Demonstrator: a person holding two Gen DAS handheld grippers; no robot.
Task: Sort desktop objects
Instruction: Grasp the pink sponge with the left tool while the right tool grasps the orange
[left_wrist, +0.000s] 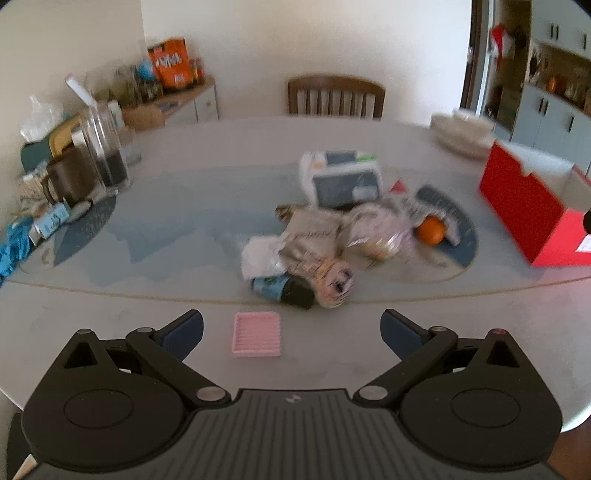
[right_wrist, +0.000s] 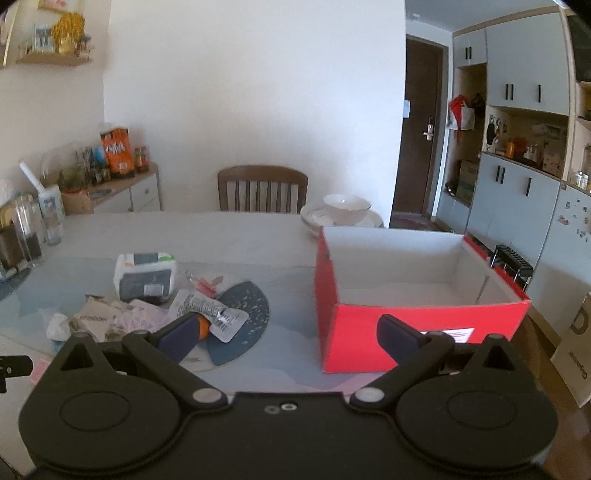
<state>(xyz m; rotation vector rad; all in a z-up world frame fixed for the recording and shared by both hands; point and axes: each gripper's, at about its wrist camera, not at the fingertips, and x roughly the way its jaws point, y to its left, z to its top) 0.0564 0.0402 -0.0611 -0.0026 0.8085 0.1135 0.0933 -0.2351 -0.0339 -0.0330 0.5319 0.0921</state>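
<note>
My left gripper (left_wrist: 291, 325) is open and empty above the table's near edge. A pink ridged pad (left_wrist: 256, 334) lies between its fingers. Beyond it is a pile: a white-and-grey pack (left_wrist: 341, 179), crumpled wrappers (left_wrist: 314, 236), a small blue-labelled bottle (left_wrist: 280, 290), a clear bag (left_wrist: 380, 229) and an orange (left_wrist: 430, 229). My right gripper (right_wrist: 290, 334) is open and empty in front of an open, empty red box (right_wrist: 417, 291). The pile lies to its left, with the pack (right_wrist: 144, 275), a foil sachet (right_wrist: 208, 310) and the orange (right_wrist: 203, 328) partly behind my left finger.
Stacked white bowls (right_wrist: 341, 214) stand behind the red box (left_wrist: 532, 210). Jars, a mug and boxes (left_wrist: 88, 162) crowd the table's left edge. A wooden chair (left_wrist: 336, 96) stands at the far side. A dark blue placemat (right_wrist: 247, 314) lies under the pile.
</note>
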